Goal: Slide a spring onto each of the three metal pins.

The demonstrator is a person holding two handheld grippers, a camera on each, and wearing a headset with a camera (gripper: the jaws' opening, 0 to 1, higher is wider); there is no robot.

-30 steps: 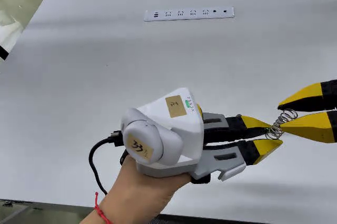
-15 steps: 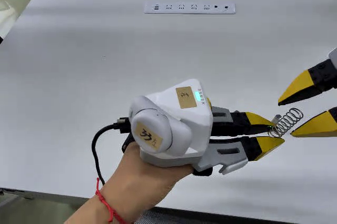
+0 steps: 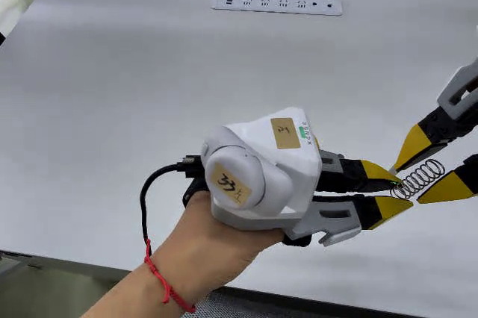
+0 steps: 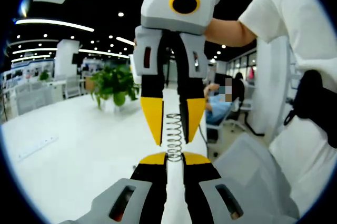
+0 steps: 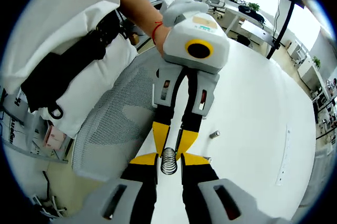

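In the head view a hand holds my left gripper (image 3: 399,189), its jaws pointing right and shut on a metal pin. A coil spring (image 3: 418,177) hides most of the pin and sticks out from those tips. My right gripper (image 3: 411,182) comes in from the right edge. It is open, one yellow jaw on each side of the spring. The left gripper view has my left gripper (image 4: 175,158) at the bottom, the spring (image 4: 174,134) rising from it, and the right gripper (image 4: 175,141) straddling it with gaps. Looking from the right gripper (image 5: 168,156), the spring (image 5: 168,162) is end-on.
Two loose metal pins (image 5: 214,134) (image 5: 209,159) lie on the white table (image 3: 149,94) near the grippers. A white power strip (image 3: 276,3) lies at the far side. A mesh chair (image 5: 110,124) and the person's white top (image 4: 284,24) are close behind the table edge.
My right gripper was shut on the spring one second ago; its jaws have since opened and now flank it. The spring stays at the left gripper's tips. The head camera has shifted.
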